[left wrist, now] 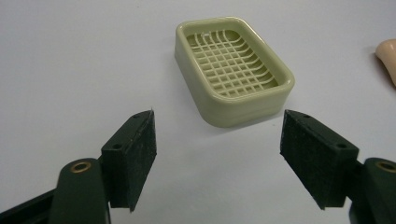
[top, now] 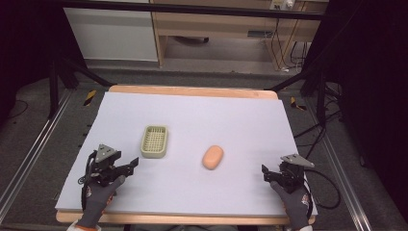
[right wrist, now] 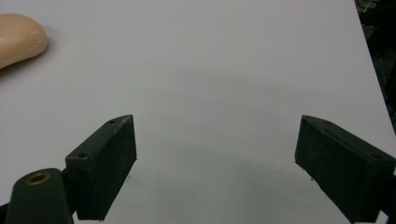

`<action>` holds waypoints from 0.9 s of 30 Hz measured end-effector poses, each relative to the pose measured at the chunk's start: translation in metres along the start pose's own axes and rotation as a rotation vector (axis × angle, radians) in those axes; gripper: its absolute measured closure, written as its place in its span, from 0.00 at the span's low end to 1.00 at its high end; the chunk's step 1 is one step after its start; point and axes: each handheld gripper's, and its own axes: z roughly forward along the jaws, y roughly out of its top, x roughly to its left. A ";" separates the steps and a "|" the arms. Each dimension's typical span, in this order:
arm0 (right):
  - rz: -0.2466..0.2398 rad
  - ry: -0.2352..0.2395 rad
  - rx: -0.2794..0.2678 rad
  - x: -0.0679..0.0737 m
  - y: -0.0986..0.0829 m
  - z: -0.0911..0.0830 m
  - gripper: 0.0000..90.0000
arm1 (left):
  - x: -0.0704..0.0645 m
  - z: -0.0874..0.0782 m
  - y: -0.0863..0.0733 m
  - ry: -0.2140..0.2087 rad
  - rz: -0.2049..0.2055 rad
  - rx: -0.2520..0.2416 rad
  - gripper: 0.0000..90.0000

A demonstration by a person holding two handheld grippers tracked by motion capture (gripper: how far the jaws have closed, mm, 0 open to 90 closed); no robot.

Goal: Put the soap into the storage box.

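A pale green soap dish (top: 154, 141) with a grid bottom lies empty, left of the middle of the white sheet. An orange oval soap bar (top: 212, 157) rests to its right, apart from it. My left gripper (top: 129, 166) hovers near the front left, open, with the soap dish (left wrist: 233, 70) just beyond its pads and the soap bar (left wrist: 388, 58) at the right edge of its view. My right gripper (top: 267, 175) sits open near the front right corner. Nothing is between its jaws in the right gripper view (right wrist: 215, 154), where the soap bar (right wrist: 18, 37) lies far off at upper left.
The white sheet (top: 192, 115) covers a wooden table whose edge (top: 192, 90) shows at the back. Black frame posts and cables stand on the floor around it. A wooden desk stands behind.
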 end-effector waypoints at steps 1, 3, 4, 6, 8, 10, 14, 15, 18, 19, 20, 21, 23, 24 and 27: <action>-0.003 -0.001 0.000 0.000 0.000 0.000 0.14 | -0.001 0.000 0.001 -0.007 0.004 0.003 0.29; -0.003 0.001 0.001 0.001 0.000 0.001 0.14 | -0.005 0.000 0.003 -0.012 0.011 -0.002 0.29; -0.004 0.002 0.000 0.000 0.000 0.001 0.14 | -0.005 0.000 0.003 -0.012 0.011 -0.002 0.29; 0.001 0.001 0.001 0.000 0.000 0.001 0.14 | -0.008 0.001 0.005 -0.015 0.014 -0.005 0.29; 0.007 0.000 0.002 0.000 0.000 0.001 0.14 | -0.012 0.003 0.008 -0.015 0.031 0.002 0.28; 0.005 -0.001 0.001 -0.001 0.000 0.001 0.14 | -0.013 0.004 0.009 -0.015 0.032 0.001 0.28; 0.005 -0.002 0.002 -0.001 0.000 0.002 0.14 | -0.017 0.006 0.013 -0.023 0.047 0.005 0.28; 0.008 -0.003 0.005 0.000 0.000 0.003 0.14 | -0.018 0.007 0.014 -0.029 0.045 0.004 0.28; 0.014 -0.002 0.003 0.000 0.001 0.003 0.14 | -0.019 0.009 0.020 -0.027 0.048 0.003 0.28; 0.012 -0.003 0.002 0.001 0.001 0.003 0.14 | -0.019 0.009 0.022 -0.028 0.047 0.001 0.28; 0.006 -0.005 0.007 0.001 0.001 0.004 0.14 | -0.020 0.010 0.024 -0.031 0.044 -0.003 0.28; 0.002 -0.008 0.007 0.002 0.001 0.004 0.14 | -0.021 0.010 0.027 -0.031 0.050 -0.006 0.28; 0.001 -0.009 0.006 0.002 0.002 0.005 0.13 | -0.024 0.011 0.031 -0.035 0.053 -0.009 0.27; 0.001 -0.009 0.006 0.002 0.002 0.005 0.13 | -0.024 0.011 0.031 -0.035 0.053 -0.009 0.27; 0.000 -0.015 0.004 0.001 0.002 0.005 0.13 | -0.030 0.013 0.034 -0.041 0.064 -0.010 0.27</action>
